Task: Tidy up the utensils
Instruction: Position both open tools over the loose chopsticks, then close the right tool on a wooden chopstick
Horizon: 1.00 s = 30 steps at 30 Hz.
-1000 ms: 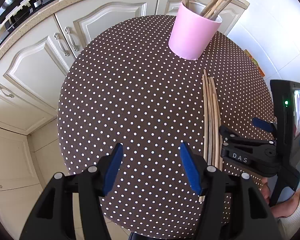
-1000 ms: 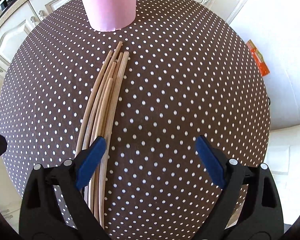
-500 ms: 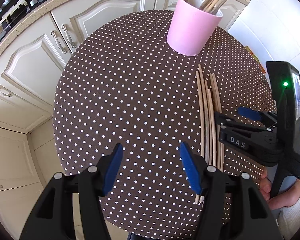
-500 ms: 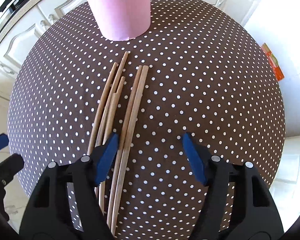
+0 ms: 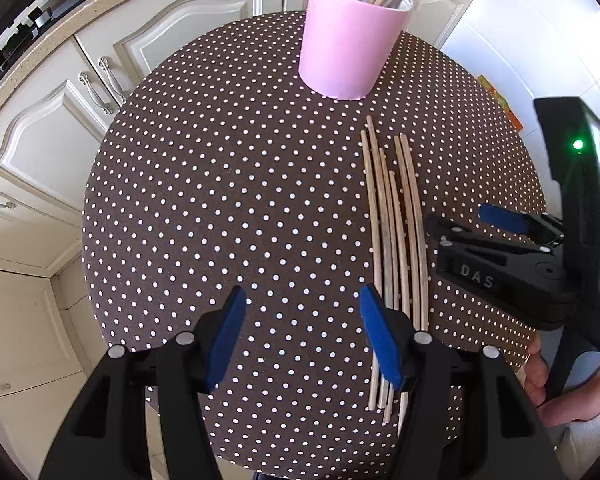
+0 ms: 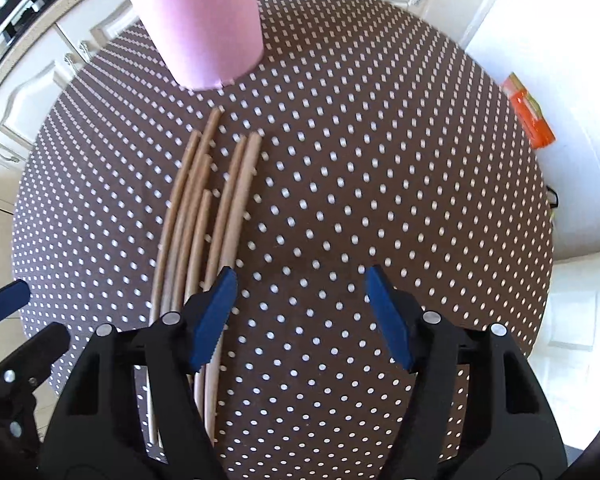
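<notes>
Several wooden chopsticks (image 5: 392,220) (image 6: 204,216) lie side by side on a round table (image 5: 220,200) (image 6: 380,160) with a brown dotted cloth; two of them sit slightly apart on the right. A pink cup (image 5: 348,48) (image 6: 204,24) at the far edge holds more chopsticks. My left gripper (image 5: 302,296) hovers open over bare cloth, its right finger just over the sticks' near ends. My right gripper (image 6: 300,276) (image 5: 464,216) is open with nothing between its fingers. Its left finger is over the right-hand pair.
White cabinet doors (image 5: 60,140) and a stone counter curve behind the table on the left. An orange packet (image 6: 528,116) lies on the white floor to the right. A person's hand (image 5: 552,392) holds the right gripper's handle.
The right gripper's jaws have narrowed and it has shifted right. Two chopsticks now lie split off to the right of the bundle. The left gripper drifted slightly, still open.
</notes>
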{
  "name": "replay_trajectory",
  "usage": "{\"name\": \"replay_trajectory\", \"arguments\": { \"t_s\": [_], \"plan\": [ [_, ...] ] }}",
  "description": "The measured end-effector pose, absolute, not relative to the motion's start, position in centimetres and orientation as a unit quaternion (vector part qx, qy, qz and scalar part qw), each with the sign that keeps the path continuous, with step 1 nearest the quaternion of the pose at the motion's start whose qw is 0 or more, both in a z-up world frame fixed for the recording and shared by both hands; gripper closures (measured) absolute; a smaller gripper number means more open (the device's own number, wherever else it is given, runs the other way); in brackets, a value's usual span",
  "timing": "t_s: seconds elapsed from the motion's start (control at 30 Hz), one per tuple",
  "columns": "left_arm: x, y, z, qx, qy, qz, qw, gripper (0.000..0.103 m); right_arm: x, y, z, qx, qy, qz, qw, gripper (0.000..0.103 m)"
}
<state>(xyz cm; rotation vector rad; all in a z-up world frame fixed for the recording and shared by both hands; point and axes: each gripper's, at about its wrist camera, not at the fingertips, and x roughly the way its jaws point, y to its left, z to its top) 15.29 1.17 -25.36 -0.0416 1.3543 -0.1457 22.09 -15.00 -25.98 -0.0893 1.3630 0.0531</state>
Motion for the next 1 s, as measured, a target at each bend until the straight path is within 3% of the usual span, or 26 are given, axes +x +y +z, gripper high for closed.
{"name": "replay_trajectory", "arguments": {
  "t_s": [0.4,0.77,0.87,0.97,1.0],
  "plan": [
    [15.5,2.3,-25.6,-0.032,0.632,-0.055,0.773,0.044,22.1,-17.8,-27.1,-0.012,0.631,0.031,0.775,0.036],
    [15.5,2.3,-26.1,-0.028,0.637,-0.058,0.768,0.044,23.7,-13.7,-27.4,-0.031,0.644,0.032,0.764,0.036],
    [15.6,2.3,-26.1,-0.028,0.638,-0.057,0.768,0.044,24.1,-12.7,-27.2,-0.041,0.639,0.033,0.767,0.045],
    [15.8,2.2,-26.3,-0.031,0.639,-0.055,0.766,0.044,24.0,-12.2,-26.8,-0.048,0.627,0.047,0.776,0.076],
    [16.0,2.2,-26.4,-0.033,0.641,-0.055,0.765,0.044,24.0,-12.1,-26.7,-0.047,0.626,0.048,0.777,0.078]
  ]
}}
